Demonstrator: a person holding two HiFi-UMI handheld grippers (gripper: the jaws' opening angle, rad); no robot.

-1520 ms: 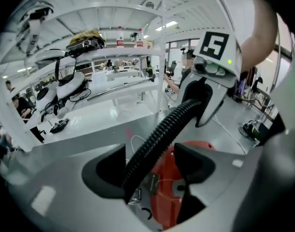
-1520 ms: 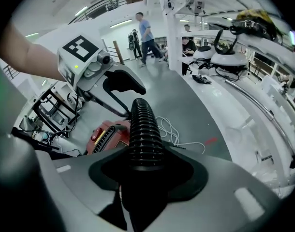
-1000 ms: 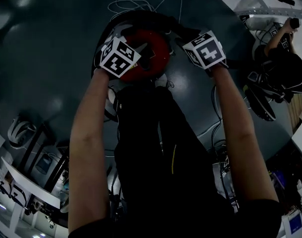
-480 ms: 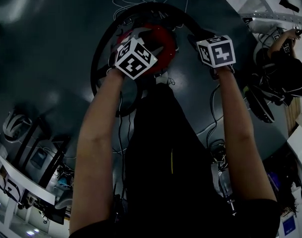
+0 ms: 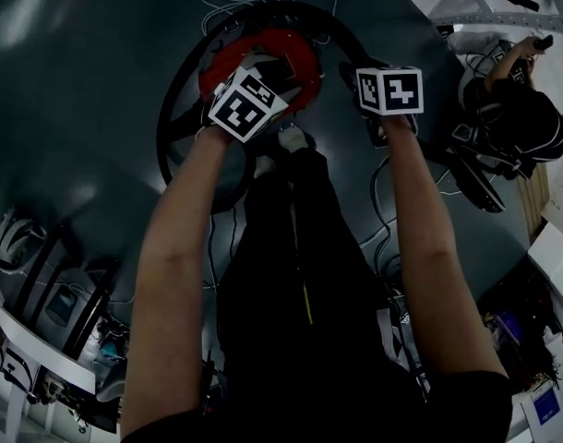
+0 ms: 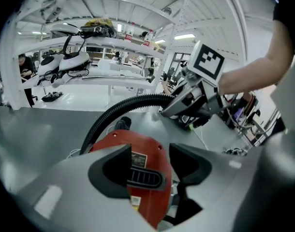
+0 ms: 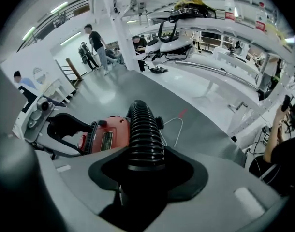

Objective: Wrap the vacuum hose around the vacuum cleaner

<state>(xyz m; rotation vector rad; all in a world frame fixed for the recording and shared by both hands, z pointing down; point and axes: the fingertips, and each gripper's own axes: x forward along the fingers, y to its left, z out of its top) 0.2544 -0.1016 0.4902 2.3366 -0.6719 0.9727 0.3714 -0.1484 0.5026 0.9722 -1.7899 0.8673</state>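
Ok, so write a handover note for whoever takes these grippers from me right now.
Right gripper: jaws shut on the black hose.
Left gripper: jaws open astride the red vacuum cleaner, just been closing, nothing gripped.
Hose lies in a loose arc on the floor partway round the cleaner.
To do: pull it snug round the body, finish the wrap.

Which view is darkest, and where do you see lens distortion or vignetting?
Head view: darkest, underexposed, the red round vacuum cleaner barely glowing. Left gripper view: bright, fisheye bowing the white shelving. Right gripper view: black vignetted corners, black ribbed hose sharp.
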